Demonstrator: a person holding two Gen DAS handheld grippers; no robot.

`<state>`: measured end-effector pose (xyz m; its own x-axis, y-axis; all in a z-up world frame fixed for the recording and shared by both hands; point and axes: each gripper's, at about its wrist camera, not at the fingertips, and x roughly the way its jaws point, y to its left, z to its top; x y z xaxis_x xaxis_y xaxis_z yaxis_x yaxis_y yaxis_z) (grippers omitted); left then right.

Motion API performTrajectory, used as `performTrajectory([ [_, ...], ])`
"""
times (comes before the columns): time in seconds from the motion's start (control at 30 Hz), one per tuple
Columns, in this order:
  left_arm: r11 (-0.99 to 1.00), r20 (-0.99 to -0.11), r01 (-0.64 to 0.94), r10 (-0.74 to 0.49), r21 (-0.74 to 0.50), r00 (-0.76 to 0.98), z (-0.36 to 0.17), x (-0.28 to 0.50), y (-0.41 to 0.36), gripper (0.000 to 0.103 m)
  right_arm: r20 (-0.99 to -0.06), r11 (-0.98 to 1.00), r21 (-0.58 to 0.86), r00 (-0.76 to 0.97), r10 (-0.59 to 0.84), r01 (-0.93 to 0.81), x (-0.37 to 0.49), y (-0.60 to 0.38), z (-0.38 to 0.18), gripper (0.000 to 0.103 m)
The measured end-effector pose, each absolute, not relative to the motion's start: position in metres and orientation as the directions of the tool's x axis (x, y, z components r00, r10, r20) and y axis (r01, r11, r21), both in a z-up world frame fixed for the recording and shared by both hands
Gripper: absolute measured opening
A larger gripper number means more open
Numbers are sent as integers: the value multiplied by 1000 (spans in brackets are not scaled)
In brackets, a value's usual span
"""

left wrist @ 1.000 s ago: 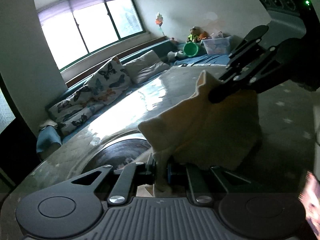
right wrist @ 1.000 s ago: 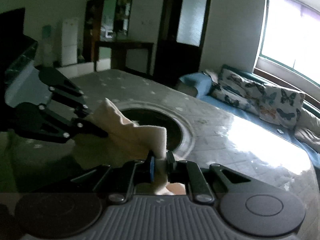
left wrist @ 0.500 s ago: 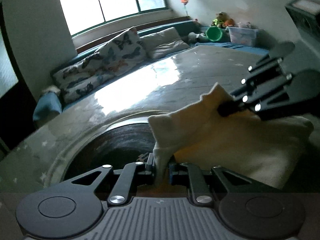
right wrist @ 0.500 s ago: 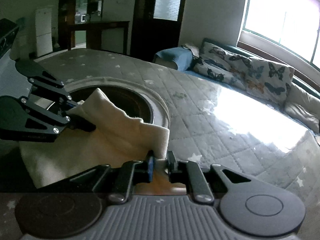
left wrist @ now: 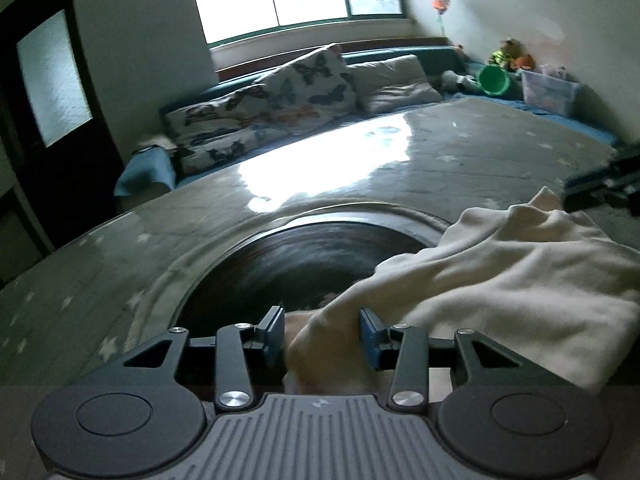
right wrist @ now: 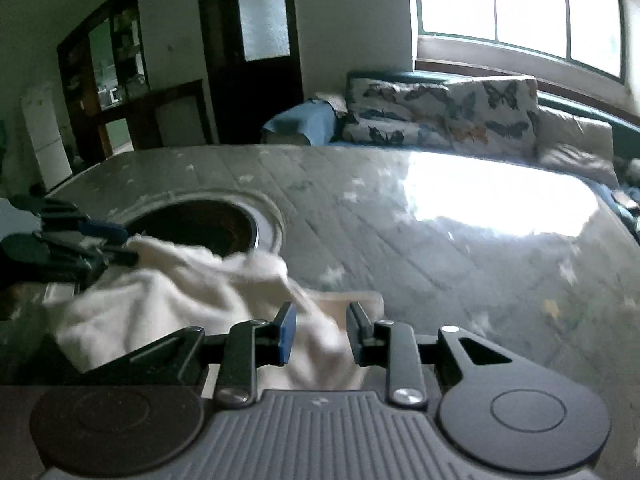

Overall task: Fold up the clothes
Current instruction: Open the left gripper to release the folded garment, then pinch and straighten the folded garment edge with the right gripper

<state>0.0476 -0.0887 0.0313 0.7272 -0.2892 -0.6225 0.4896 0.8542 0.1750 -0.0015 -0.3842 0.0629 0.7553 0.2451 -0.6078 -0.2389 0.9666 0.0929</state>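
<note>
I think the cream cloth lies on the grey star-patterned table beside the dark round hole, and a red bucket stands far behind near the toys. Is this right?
Not quite: the bucket is green, not red, as the left wrist view shows. The rest holds: the cream cloth lies on the grey star-patterned table beside the dark round hole, and the bucket stands far behind near the toys.

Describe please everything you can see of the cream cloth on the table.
The cream cloth looks soft and fleecy, plain, with no print. It lies rumpled and partly doubled over on the grey star-patterned table, one edge over the dark round inset. A corner sits loosely between each opening gripper's fingers, left and right.
</note>
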Motion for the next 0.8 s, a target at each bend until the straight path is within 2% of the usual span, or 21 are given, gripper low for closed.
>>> performTrajectory([
  [0.13, 863, -604, 480, -302, 155, 737, 38, 24, -85, 44, -622, 970, 109, 746, 238, -218, -14, -388, 56, 27],
  [0.43, 804, -590, 575, -393, 151, 705, 39, -34, -98, 44, -620, 980, 100, 760, 195, -171, -12, -393, 49, 26],
  [0.47, 794, -593, 587, -399, 157, 699, 37, -39, -101, 44, -622, 979, 107, 756, 204, -176, -12, -392, 49, 24],
  [0.53, 780, -602, 601, -400, 172, 691, 32, -45, -104, 44, -622, 978, 104, 756, 205, -180, -14, -390, 50, 8],
  [0.57, 775, -607, 607, -400, 176, 687, 29, -46, -105, 44, -620, 979, 94, 758, 201, -183, -15, -388, 50, 6],
  [0.7, 770, -627, 620, -410, 152, 663, 23, -48, -102, 43, -573, 982, -6, 806, 150, -188, -26, -377, 63, 4],
  [0.8, 756, -640, 639, -424, 139, 641, 21, -50, -98, 36, -562, 985, -48, 820, 111, -166, -25, -375, 68, 4],
])
